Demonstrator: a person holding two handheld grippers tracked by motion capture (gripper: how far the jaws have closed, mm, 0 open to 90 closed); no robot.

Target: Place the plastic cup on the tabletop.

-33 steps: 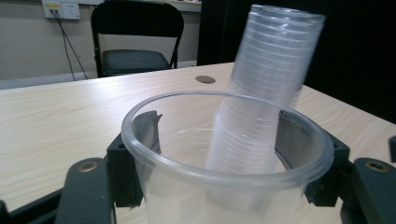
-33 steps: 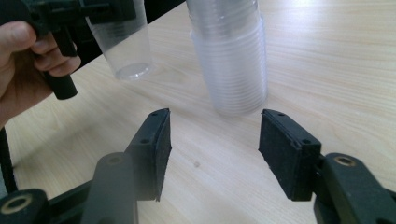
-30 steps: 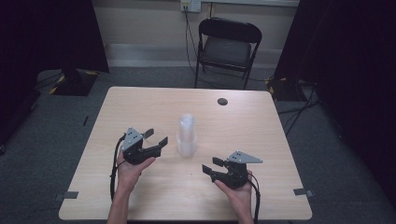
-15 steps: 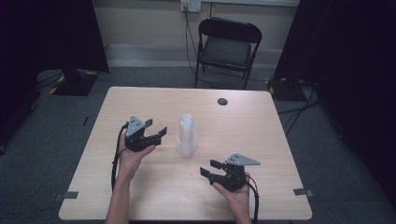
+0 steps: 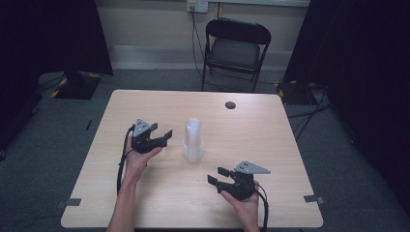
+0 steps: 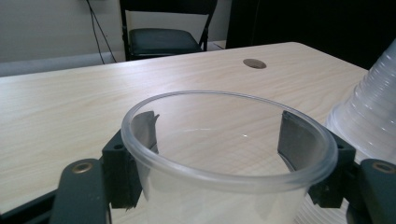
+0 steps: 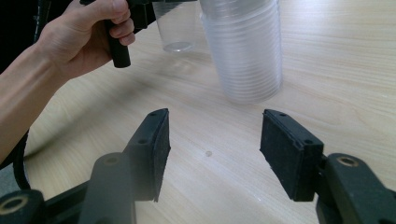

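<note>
Holding a clear cup [image 6: 224, 186], my left gripper [image 5: 159, 137] has just been easing open; right gripper [image 7: 212, 156] gapes wide, empty.

obstacle: cup stack [image 5: 193, 140] mid-table | free: bare table [image 5: 270, 130] all around it

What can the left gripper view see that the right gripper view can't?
The left gripper view shows the black folding chair and the round dark hole in the table. The right gripper view shows a person's hand and the open right gripper. Both show the single clear plastic cup, the tall stack of clear plastic cups and the light wooden table.
</note>
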